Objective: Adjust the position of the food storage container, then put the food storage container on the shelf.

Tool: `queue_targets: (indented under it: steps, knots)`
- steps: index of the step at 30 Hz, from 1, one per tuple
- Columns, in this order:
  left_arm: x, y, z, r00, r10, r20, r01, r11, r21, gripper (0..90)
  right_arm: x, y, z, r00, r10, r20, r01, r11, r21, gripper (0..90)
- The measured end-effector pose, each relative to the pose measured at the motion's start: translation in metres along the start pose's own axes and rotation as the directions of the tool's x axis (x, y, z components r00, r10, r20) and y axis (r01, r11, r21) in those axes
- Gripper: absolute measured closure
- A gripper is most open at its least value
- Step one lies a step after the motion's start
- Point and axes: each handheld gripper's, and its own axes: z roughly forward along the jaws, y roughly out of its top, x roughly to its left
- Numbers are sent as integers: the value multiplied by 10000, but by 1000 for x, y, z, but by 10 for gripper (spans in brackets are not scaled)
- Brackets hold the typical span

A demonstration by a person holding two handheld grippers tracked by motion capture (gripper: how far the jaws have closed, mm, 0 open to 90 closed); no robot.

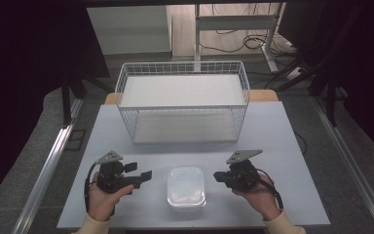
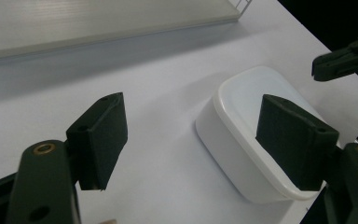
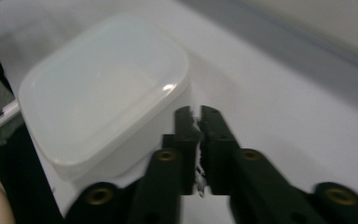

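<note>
the left gripper (image 1: 143, 176) stands wide open, its two black pads far apart with bare table between them; in the left gripper view one pad (image 2: 103, 135) hangs over the white table (image 2: 158, 116) and the other overlaps the near corner of the white lidded container (image 2: 247, 135), though whether it touches the lid cannot be told. the right gripper (image 3: 196, 122) has its jaws almost together, only a thin slit of light between the pads, and nothing is held in that slit. its tips sit just beside the container's side wall (image 3: 102, 88); contact cannot be judged from here. in the high view the container (image 1: 186, 187) lies flat on the table between the two grippers, near the front edge, with the right gripper (image 1: 220, 176) to one side of it and apart from it

the container's contents are hard to make out through the cloudy lid; a faint pinkish tint shows near its front. behind it stands a white wire basket rack (image 1: 182, 100) with two shelves, well apart from the hands. the person's forearms are cut off at the bottom edge. the right gripper view is somewhat blurred. no label or writing can be read on any of these things
</note>
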Motion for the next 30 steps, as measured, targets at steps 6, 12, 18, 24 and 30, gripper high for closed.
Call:
queue_targets:
  steps: [6,12,18,24,30]
  knots:
    - [-10,4,6,9994,315,169,-318,9994,127,241,-1,-2,-11,9957,715,586,-635,9896,-1293,393]
    - [-14,5,8,9989,381,291,-385,9992,131,239,-7,-8,-19,9817,1825,541,-1701,9687,-1805,247]
    - [-18,7,9,9982,153,577,-164,9997,198,238,-5,-10,-16,9666,2558,-143,-2545,9522,-1691,225]
    - [-15,6,15,9923,-550,1106,488,9971,584,232,1,-10,-11,9583,2815,-494,-2858,9460,-1532,232]
    - [-16,4,20,9774,-1276,1684,1116,9886,1015,230,4,-5,-6,9477,3134,-604,-3191,9334,-1642,240]
